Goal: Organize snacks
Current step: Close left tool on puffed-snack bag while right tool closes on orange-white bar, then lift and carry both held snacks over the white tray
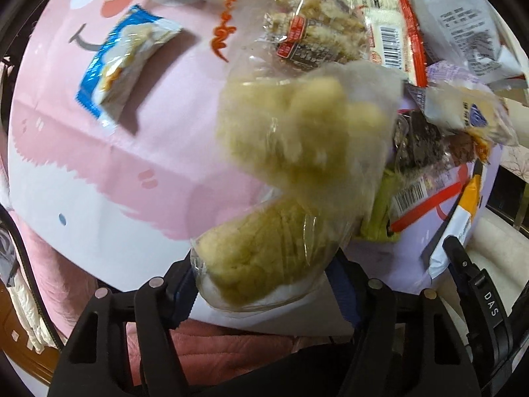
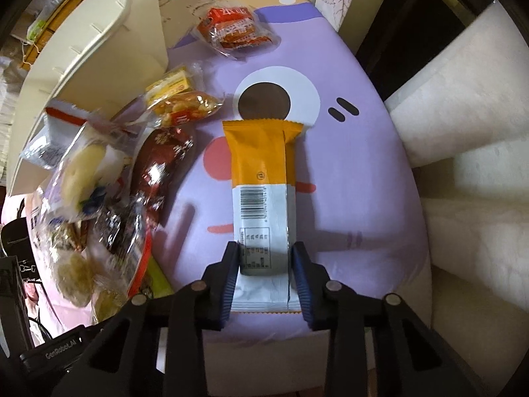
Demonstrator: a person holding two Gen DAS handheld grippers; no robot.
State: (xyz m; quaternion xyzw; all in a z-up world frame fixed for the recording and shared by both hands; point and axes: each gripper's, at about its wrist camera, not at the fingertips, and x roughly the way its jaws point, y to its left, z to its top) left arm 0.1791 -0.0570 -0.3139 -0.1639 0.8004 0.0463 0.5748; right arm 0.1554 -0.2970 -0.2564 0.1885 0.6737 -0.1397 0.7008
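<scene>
In the left wrist view, the left gripper clamps a clear bag of pale yellow cakes, blurred, above the pink mat. In the right wrist view, the right gripper pinches an orange-and-white wrapped bar lying flat on the purple mat.

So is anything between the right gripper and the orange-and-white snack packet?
No. The right gripper already has its jaws against both sides of the orange-and-white packet, with nothing wedged between pad and wrapper. The packet lies alone on the purple cloth, apart from the snack pile on its left.
</scene>
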